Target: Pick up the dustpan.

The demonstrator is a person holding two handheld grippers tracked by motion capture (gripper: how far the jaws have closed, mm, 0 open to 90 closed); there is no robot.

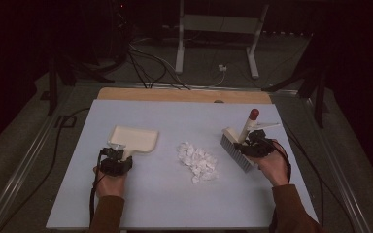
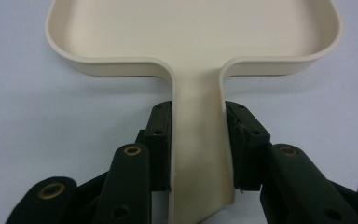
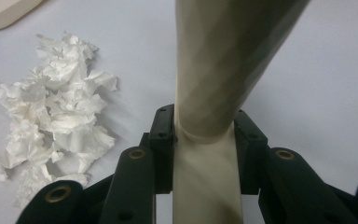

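At left centre of the high view, the cream dustpan point(image 1: 135, 139) is gripped by its handle in the left claw point(image 1: 118, 154), while the brush point(image 1: 240, 145) is clamped at right centre by the right claw point(image 1: 250, 141), with crumpled paper scraps point(image 1: 197, 161) lying between them on the counter point(image 1: 165, 204).

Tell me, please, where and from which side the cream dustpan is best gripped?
By its narrow flat handle, from the person's side, jaws closing across its width. The dustpan lies flat with the handle pointing toward the person, and its tray is too wide for the jaws. The left gripper already clamps it that way.
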